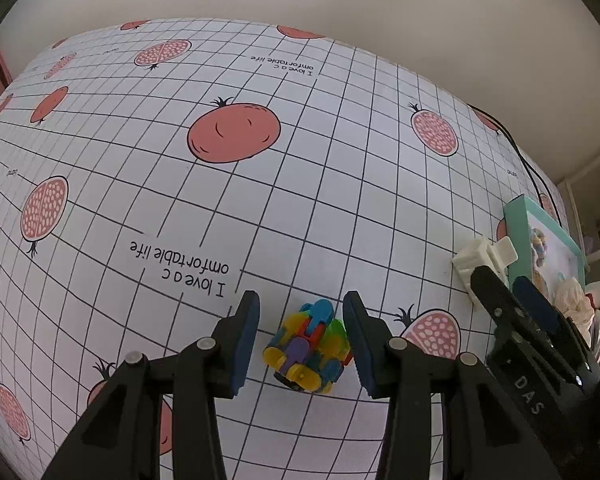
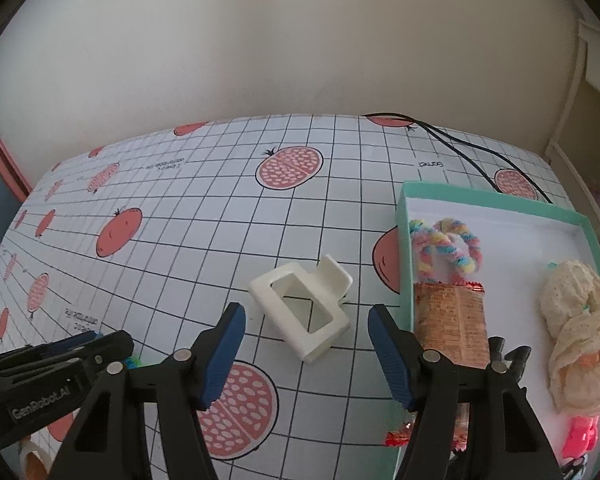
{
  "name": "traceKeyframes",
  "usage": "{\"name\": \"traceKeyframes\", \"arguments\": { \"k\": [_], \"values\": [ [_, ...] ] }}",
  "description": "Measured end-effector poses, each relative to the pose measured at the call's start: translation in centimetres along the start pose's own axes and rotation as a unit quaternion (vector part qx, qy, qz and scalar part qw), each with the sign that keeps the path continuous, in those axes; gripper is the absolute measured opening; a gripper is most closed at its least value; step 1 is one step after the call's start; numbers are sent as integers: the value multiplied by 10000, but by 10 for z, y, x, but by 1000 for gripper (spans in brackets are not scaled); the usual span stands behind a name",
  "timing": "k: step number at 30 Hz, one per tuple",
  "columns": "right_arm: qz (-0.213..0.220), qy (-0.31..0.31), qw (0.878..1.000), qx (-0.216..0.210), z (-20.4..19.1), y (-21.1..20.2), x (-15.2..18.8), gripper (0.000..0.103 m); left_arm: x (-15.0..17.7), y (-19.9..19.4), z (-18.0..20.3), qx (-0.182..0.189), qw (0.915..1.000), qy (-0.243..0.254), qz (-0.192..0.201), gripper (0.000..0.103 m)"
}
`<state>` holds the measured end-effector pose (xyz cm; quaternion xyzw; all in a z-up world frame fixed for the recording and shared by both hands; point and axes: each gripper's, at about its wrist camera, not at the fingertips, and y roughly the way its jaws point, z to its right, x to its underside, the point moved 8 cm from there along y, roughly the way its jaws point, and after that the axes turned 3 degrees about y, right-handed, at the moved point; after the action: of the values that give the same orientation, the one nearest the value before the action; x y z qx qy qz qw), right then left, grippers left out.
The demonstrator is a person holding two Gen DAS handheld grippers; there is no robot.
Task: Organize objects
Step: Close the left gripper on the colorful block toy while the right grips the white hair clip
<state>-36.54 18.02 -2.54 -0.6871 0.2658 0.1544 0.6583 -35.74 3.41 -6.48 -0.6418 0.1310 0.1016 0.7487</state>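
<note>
The left tongs are shown spread wide around a multicoloured block toy, which rests on the gridded surface; one pad lies close beside the toy, though contact cannot be confirmed. The right tongs are likewise held wide open and empty, just short of a white hair claw clip. Right of the clip stands a teal box, in which a pastel chenille ring, a snack packet and a cream scrunchie are contained.

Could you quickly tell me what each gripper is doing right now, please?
Left gripper: open around the colourful toy.
Right gripper: open, empty, by the white hair clip.
</note>
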Motion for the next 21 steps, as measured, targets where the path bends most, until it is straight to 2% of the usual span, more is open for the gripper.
{"name": "traceKeyframes", "arguments": {
  "k": [8,18,21],
  "values": [
    [-8,-96,9999,109,-6,7,2,62,1,5,1,-28,9999,103,-73,45],
    [-33,-142,9997,193,-7,10,4,47,0,6,3,-126,9997,177,-61,45],
    [-43,-150,9997,182,-7,10,5,47,-2,7,4,-143,9997,196,-55,44]
  ]
}}
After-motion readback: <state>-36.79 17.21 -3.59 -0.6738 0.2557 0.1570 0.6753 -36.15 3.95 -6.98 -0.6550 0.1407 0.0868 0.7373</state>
